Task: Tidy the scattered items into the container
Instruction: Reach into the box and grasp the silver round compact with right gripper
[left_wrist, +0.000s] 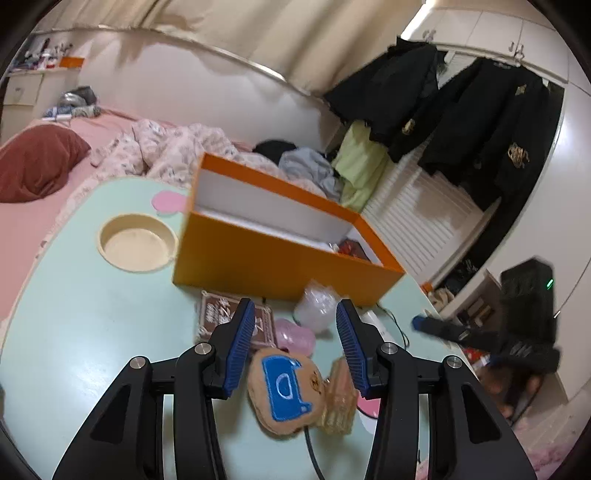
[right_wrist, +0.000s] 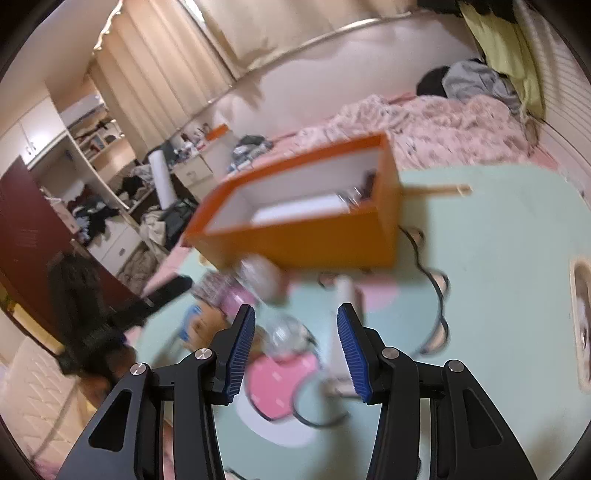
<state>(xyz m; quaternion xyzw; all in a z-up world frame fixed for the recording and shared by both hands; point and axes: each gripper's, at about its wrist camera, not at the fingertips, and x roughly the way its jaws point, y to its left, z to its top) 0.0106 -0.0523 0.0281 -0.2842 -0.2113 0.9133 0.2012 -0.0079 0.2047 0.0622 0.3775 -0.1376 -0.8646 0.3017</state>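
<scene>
An orange box with a white inside stands on the pale green table; it also shows in the right wrist view with a few items in one end. My left gripper is open above scattered items: a brown pouch with a blue patch, a clear amber hair clip, a pink case, a clear plastic bag and a brown packet. My right gripper is open over blurred items: a clear round object, a pink pouch and a white tube.
A cream bowl sits left of the box. A black cable snakes over the table by the box. A bed with a pink quilt lies behind the table. Dark coats hang at the right.
</scene>
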